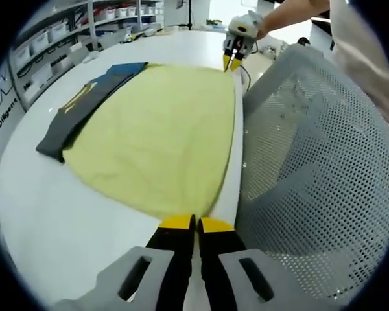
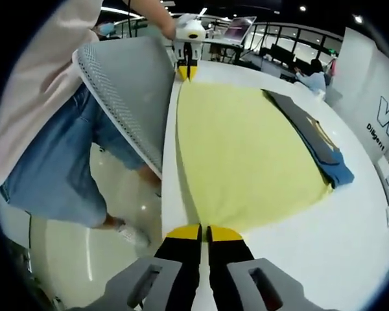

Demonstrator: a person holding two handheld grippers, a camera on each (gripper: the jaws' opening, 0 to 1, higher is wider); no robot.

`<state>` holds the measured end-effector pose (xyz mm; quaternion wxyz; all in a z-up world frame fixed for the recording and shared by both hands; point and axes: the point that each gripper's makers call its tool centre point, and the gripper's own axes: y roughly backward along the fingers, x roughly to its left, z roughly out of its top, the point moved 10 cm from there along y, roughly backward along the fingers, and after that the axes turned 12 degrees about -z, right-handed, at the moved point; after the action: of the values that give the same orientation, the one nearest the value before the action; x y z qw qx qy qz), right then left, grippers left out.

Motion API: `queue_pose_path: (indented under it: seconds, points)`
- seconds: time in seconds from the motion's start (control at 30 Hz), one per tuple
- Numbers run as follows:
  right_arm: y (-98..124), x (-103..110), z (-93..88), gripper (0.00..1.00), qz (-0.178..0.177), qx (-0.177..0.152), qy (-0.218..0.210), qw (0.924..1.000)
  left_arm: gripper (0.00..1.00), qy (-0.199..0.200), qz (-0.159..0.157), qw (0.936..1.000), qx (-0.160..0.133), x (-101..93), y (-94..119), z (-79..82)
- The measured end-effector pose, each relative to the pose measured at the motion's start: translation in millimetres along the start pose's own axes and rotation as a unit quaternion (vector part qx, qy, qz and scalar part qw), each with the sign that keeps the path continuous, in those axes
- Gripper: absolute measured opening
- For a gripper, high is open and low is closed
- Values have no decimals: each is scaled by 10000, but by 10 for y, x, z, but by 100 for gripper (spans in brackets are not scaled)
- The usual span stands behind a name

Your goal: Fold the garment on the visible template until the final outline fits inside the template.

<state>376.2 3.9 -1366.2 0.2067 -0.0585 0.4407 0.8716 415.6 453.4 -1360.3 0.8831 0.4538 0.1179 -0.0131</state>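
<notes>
two grippers pinch the yellow garment (image 1: 159, 139) at its near edge on the white table (image 1: 45, 220): left gripper (image 1: 195, 224) and right gripper (image 2: 199, 232), jaws clamped on the hem. dark folded garment (image 1: 84, 103) lies beside it.

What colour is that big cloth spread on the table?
Pale yellow, plain. The cloth shows best in the left gripper view.
</notes>
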Motion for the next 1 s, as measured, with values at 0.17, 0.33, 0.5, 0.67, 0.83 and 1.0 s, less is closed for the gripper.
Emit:
queue_pose_path:
  seconds: [0.17, 0.33, 0.5, 0.67, 0.83, 1.0]
  points:
    - [132, -64, 108, 0, 206, -18, -75, 9998, 1, 34, -179, 9998, -26, -23, 133, 87]
    - [261, -157, 195, 0, 358, -30, -83, 9993, 1, -6, -422, 9991, -17, -41, 259, 173]
    - [412, -268, 310, 0, 529, -103, -149, 9984, 1, 0, -520, 9986, -86, -3, 422, 302]
    - [497, -508, 399, 0, 450, -178, -169, 9987, 1, 104, -443, 9985, -310, 145, 629, 455]
    - [575, -845, 535, 0, 183, -297, -154, 9993, 1, 70, -220, 9985, -490, 394, 879, 679]
    - [592, -1239, 671, 0, -70, -366, -168, 9992, 1, -43, -17, 9984, -572, 688, 1073, 892]
